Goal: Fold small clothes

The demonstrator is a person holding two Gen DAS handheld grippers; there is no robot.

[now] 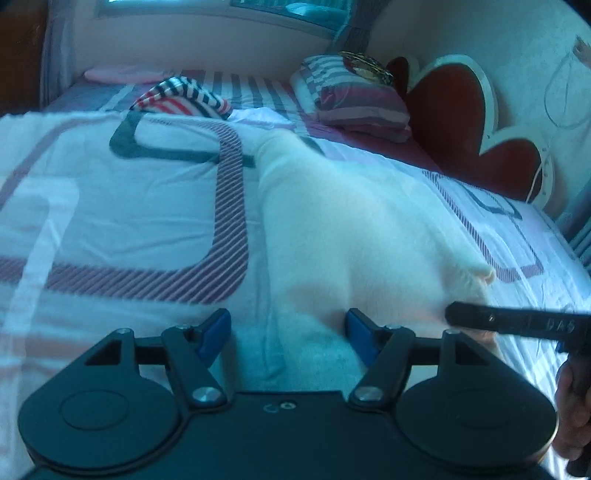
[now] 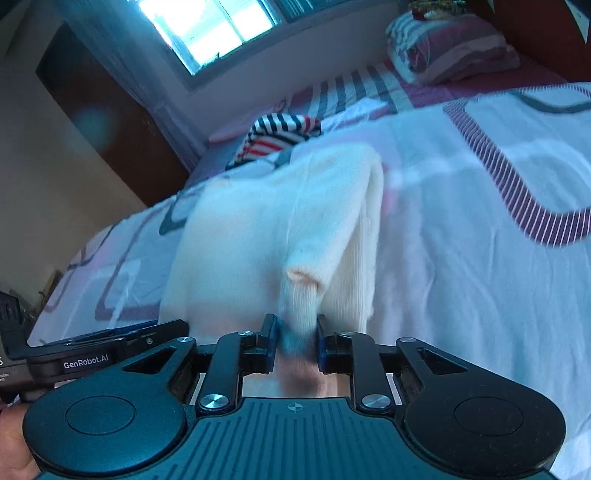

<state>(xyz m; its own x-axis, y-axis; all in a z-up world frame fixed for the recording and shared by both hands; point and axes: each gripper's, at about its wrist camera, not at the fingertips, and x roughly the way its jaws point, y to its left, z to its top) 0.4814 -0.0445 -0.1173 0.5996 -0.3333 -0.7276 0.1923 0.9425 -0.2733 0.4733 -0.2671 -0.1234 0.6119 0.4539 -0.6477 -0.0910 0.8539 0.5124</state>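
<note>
Right wrist view, right claw pinching blurred white garment cuff, left claw wide, bed beneath.

Motion blur smears the cream knitted garment mid-frame; its near hem hides behind the black gripper body, and the striped pillow is cut off upper right.

Sweater on the bed cover, striped garment behind, pillow farther right.

Bluish window daylight; motion blur, fisheye-warped edges.
</note>
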